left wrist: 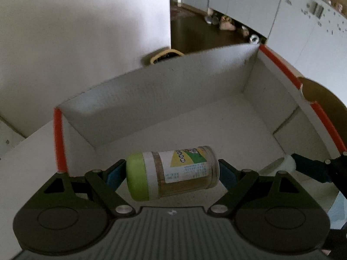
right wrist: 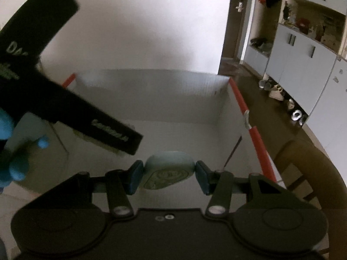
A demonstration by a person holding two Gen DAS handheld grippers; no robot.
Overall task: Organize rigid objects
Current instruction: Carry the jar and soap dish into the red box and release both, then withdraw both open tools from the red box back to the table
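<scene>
White wall, pale cupboards, dark floor behind white cardboard box with red-taped edges. Nearest: left tongs clamped end to end on clear plastic jar with green lid, sticks inside, held sideways above box floor. Right tongs gripping pale blue-green rounded block with spiral emblem by its sides, also over box. Judgement: both light, rigid; jar plastic smooth, likely slippery, so hold lid and base squarely. Box otherwise looks bare.

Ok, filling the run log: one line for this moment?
left gripper: holds jar | right gripper: holds pale case | both over white box
</scene>
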